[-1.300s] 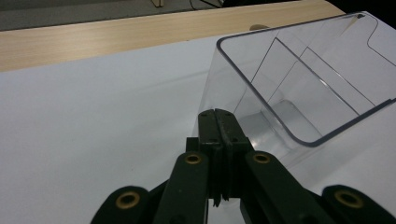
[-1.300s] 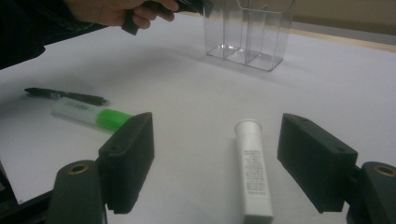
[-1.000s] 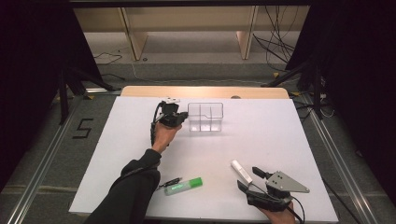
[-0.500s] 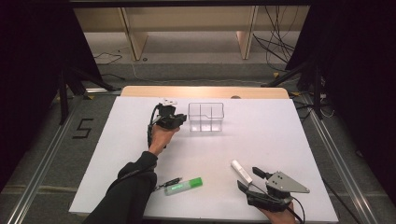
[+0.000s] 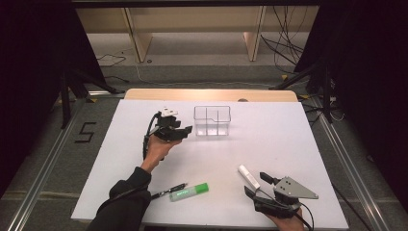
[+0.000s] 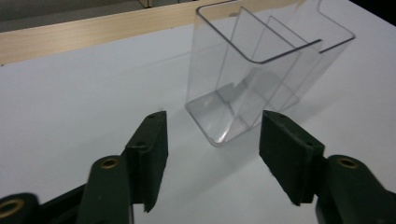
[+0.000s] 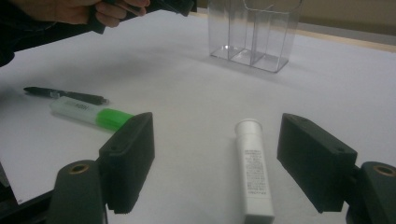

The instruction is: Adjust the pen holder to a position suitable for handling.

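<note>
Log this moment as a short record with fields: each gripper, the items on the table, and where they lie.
left gripper: open, beside the clear organizer, not touching it
right gripper: open, white tube on the table between its jaws, not gripped
clear organizer: upright on the white table, divided into compartments, empty
green highlighter: lying flat near the front edge
black pen: lying flat, at the highlighter's left end

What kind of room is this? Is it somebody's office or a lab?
It looks more like a lab or test room. A person works with the left gripper and the right gripper at a white table, cables trail on the floor, and dark curtains hang at both sides.
</note>
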`<state>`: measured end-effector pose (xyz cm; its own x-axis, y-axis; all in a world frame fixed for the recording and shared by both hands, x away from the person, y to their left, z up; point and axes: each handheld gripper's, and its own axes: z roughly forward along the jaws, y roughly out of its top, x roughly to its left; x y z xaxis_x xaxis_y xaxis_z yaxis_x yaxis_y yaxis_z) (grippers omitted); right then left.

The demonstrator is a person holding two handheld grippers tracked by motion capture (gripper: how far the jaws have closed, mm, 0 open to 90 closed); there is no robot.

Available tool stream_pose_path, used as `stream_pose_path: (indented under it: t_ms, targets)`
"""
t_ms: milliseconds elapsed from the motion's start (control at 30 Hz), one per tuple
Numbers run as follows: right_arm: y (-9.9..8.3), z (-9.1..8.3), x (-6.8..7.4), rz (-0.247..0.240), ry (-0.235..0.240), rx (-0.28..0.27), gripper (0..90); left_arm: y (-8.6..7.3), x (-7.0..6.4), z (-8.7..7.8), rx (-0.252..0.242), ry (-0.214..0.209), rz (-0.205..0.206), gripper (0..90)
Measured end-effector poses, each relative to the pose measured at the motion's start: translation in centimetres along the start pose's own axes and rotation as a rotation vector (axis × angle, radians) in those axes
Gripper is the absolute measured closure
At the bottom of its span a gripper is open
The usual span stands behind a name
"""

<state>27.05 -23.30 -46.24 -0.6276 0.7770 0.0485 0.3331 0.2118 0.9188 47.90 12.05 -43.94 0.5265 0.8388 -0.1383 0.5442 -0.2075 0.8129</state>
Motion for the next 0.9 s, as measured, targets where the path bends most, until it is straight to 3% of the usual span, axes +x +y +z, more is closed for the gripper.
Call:
stream_pose_path:
  t_ms: [67,100,233,333,367,567,900]
  targets:
    - [0.0,0.0,0.0,0.0,0.0,0.0,28.3,-0.1,-0.3,-0.6,-0.007,-0.017,-0.003,36.0]
    - [0.0,0.0,0.0,-0.001,-0.001,-0.001,28.3,-0.2,-0.6,-1.1,-0.004,-0.046,-0.015,34.4]
    - [0.0,-0.1,0.0,0.0,0.0,0.001,28.4,-0.7,-1.4,-2.3,-0.004,-0.094,-0.005,30.2]
    - [0.0,0.0,0.0,-0.001,0.0,0.0,28.3,-1.0,-1.7,-2.9,-0.01,-0.108,0.0,29.1]
    - [0.0,0.0,0.0,-0.001,0.0,0.0,28.3,-1.0,-2.1,-3.4,0.005,-0.115,0.033,28.0]
    - [-0.1,-0.1,-0.1,0.0,-0.001,-0.001,28.3,-1.6,-2.4,-4.7,0.012,-0.128,0.059,27.1]
    - [-0.1,-0.2,-0.2,0.003,0.002,-0.002,28.3,-3.4,-1.9,-6.8,0.025,-0.123,0.061,26.1]
